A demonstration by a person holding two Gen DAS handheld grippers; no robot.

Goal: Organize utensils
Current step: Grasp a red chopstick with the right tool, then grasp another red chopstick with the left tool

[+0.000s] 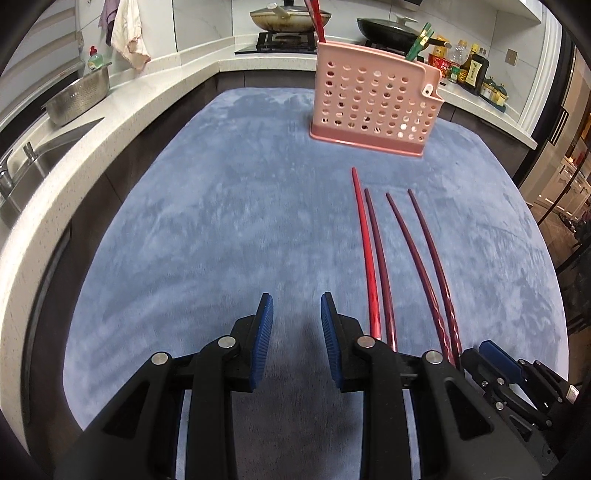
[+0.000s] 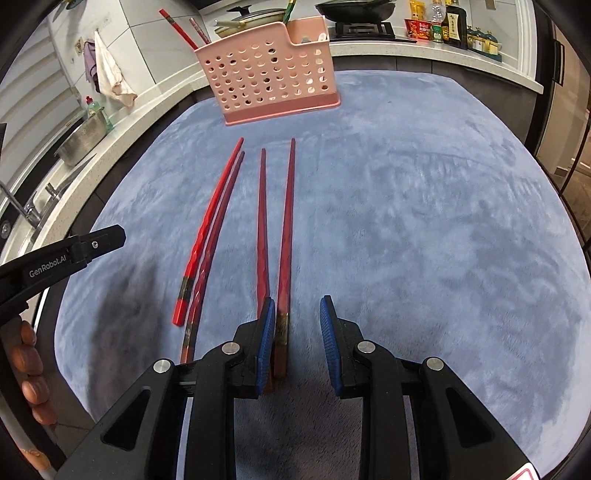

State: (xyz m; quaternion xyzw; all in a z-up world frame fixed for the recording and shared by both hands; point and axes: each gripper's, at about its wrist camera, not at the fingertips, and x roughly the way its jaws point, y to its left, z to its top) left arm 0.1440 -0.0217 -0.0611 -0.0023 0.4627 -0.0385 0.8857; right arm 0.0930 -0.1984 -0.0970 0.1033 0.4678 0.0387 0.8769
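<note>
Butt ends of two chopsticks (image 2: 263,221) hidden behind right gripper (image 2: 297,345) finger.

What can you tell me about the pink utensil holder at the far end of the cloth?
The pink utensil holder is plastic by its look, its wall perforated with rows of round holes, on a solid base. It stands upright on the blue cloth, beyond the tips of the four loose chopsticks, not touching them. Its rim steps down to a lower side compartment. Red chopsticks and a green-handled utensil already stick out of it. Neither gripper touches it.
</note>
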